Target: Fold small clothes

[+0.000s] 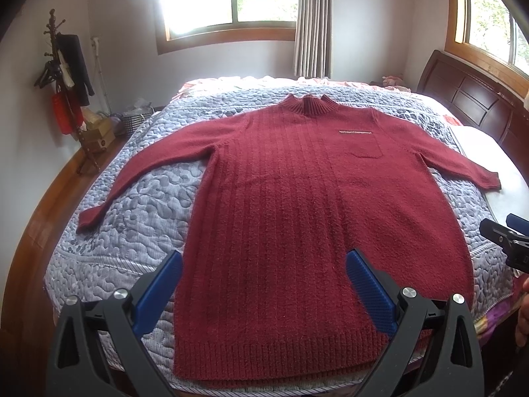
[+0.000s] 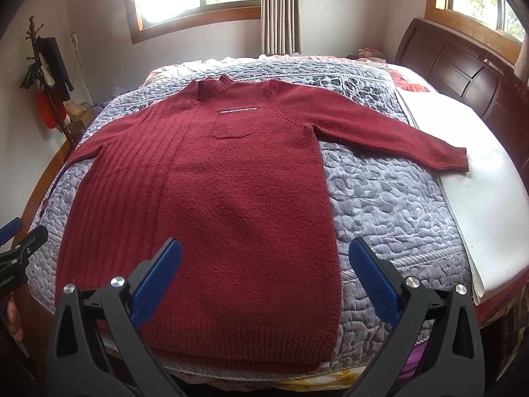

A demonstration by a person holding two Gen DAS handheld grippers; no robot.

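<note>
Left gripper (image 1: 264, 261) and right gripper (image 2: 264, 251) both spread wide, empty, hovering over the hem. Dark red sweater (image 1: 297, 205) lies flat, face up on the quilt (image 1: 139, 205) of the bed, sleeves out, collar far, ribbed half, chest pocket.

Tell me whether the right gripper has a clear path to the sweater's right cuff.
Probably yes. The right gripper hangs open above the hem, and the cuff lies flat at the quilt's edge with nothing between them, though it is a long reach.
</note>
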